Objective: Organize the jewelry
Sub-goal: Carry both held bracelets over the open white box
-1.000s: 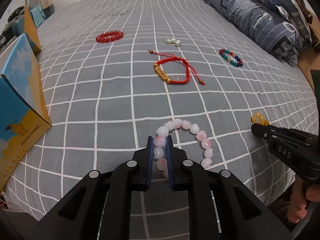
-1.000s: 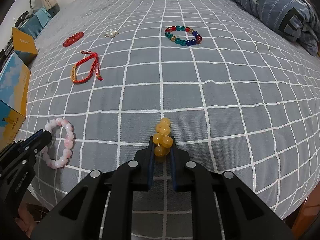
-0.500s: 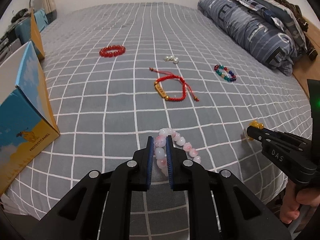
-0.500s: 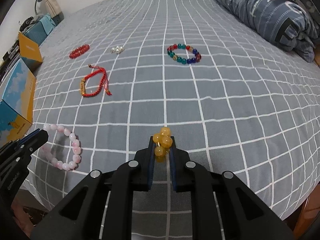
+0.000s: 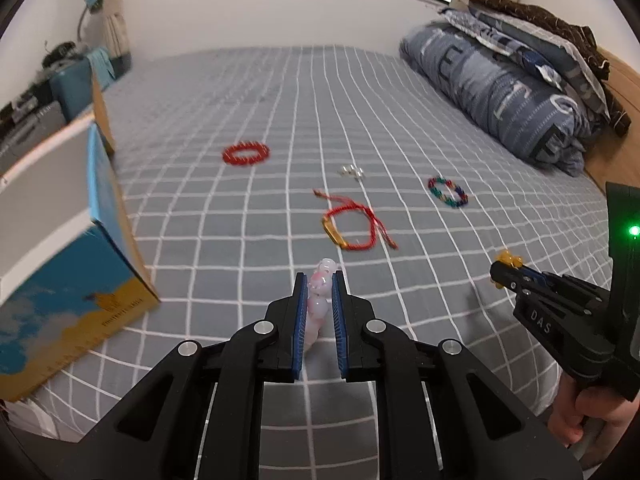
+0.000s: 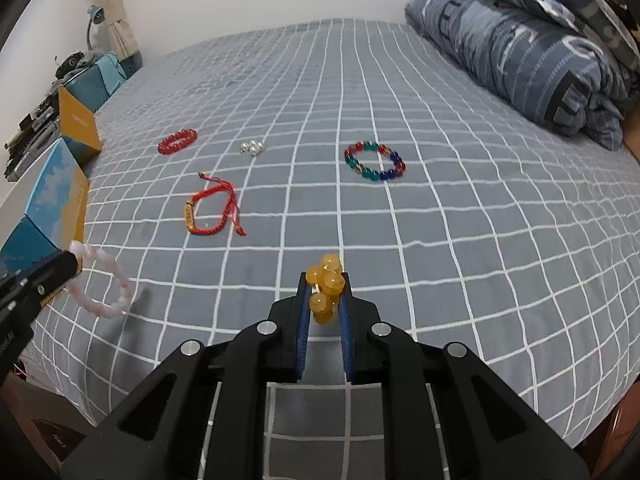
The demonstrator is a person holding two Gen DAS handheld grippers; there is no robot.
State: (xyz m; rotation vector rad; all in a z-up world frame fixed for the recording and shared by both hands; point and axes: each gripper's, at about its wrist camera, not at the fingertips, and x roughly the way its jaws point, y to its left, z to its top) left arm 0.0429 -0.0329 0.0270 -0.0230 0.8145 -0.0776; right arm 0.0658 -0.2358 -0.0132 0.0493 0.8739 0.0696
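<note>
My left gripper (image 5: 319, 280) is shut on a pink bead bracelet (image 5: 318, 304) and holds it off the bed; the bracelet hangs from it in the right wrist view (image 6: 105, 284). My right gripper (image 6: 325, 280) is shut on a yellow bead bracelet (image 6: 325, 286), also lifted; the bracelet shows at the right gripper's tip in the left wrist view (image 5: 507, 259). On the grey checked bedspread (image 6: 440, 220) lie a red bead bracelet (image 6: 177, 141), a red cord bracelet (image 6: 210, 210), a multicoloured bead bracelet (image 6: 375, 161) and small pearl pieces (image 6: 252, 147).
An open blue and yellow cardboard box (image 5: 60, 248) stands at the bed's left edge, close to my left gripper. Folded blue bedding (image 6: 528, 44) lies along the right side. Clutter sits beyond the box at the far left.
Both grippers have risen and drawn back with their bracelets. The pink bracelet has come off the bedspread and now hangs edge-on from the left gripper. The loose jewellery has not moved.
</note>
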